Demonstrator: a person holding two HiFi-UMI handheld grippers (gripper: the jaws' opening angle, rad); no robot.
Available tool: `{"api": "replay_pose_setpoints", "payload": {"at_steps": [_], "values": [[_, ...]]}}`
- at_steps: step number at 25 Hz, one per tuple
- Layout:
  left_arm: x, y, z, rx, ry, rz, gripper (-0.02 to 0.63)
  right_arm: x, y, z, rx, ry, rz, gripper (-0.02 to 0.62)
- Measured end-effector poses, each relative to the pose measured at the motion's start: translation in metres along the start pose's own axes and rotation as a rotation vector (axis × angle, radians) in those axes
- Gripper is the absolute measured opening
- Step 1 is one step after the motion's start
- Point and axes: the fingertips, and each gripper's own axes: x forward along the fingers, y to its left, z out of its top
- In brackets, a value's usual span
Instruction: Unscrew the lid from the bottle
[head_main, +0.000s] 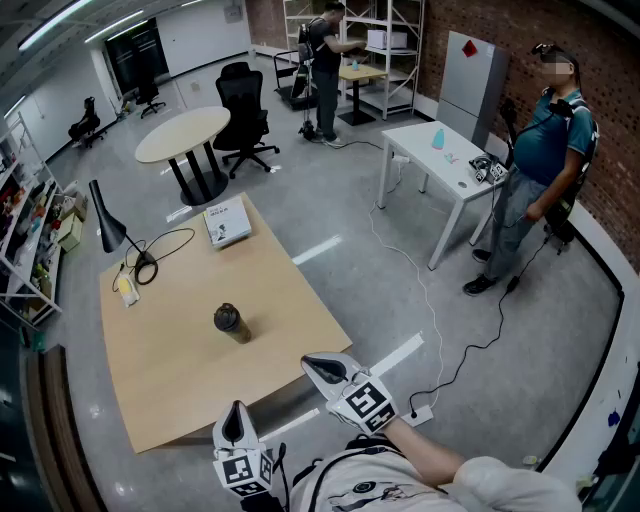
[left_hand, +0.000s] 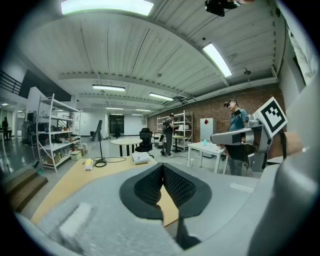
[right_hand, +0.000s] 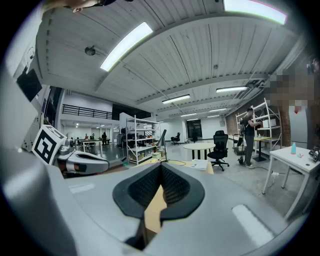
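Note:
A small dark bottle (head_main: 231, 323) with a dark lid stands upright near the middle of the wooden table (head_main: 180, 360). Both grippers hang at the table's near edge, well short of the bottle. My left gripper (head_main: 235, 421) points up with its jaws shut and nothing between them. My right gripper (head_main: 322, 370) is further right, also shut and empty. In the left gripper view the closed pads (left_hand: 172, 186) meet in front of the tabletop (left_hand: 75, 177), and the right gripper (left_hand: 240, 136) shows at the right. The bottle is hidden in both gripper views.
A black desk lamp (head_main: 110, 232) with its cable, a yellow item (head_main: 126, 287) and a white book (head_main: 227, 222) lie at the table's far end. Beyond it are a round table (head_main: 183, 135), an office chair (head_main: 245, 118), a white desk (head_main: 445, 160) and two standing people.

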Motion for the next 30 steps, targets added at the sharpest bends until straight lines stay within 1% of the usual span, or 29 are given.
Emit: {"api": "replay_pose_setpoints", "payload": {"at_steps": [3,11,15,20,24,26,27,29,30], "values": [[0.003,-0.007,-0.003,0.0,0.008,-0.015,0.003,-0.005,-0.001,-0.019,0.006,0.011,0.009,0.003],[0.01,-0.03,-0.01,0.005,0.037,-0.028,0.003,-0.02,-0.011,-0.028,0.016,0.024,0.028,0.003],[0.014,-0.043,-0.018,0.002,0.048,-0.035,0.003,-0.027,-0.014,-0.028,0.023,-0.003,0.071,0.005],[0.02,-0.046,-0.03,-0.02,0.072,0.0,0.003,-0.04,-0.027,-0.038,0.031,0.011,0.091,0.006],[0.026,-0.051,-0.04,-0.006,0.107,0.005,0.005,-0.052,-0.041,-0.051,0.053,0.028,0.097,0.006],[0.031,-0.055,-0.047,0.003,0.133,-0.008,0.057,-0.054,-0.048,-0.057,0.074,0.037,0.1,0.006],[0.033,-0.056,-0.05,0.008,0.146,-0.015,0.103,-0.054,-0.051,-0.059,0.086,0.039,0.104,0.006],[0.039,-0.057,-0.059,0.024,0.173,-0.027,0.217,-0.051,-0.056,-0.063,0.102,0.039,0.11,0.006],[0.044,-0.056,-0.064,0.039,0.186,-0.035,0.253,-0.047,-0.059,-0.064,0.104,0.035,0.111,0.006]]}}
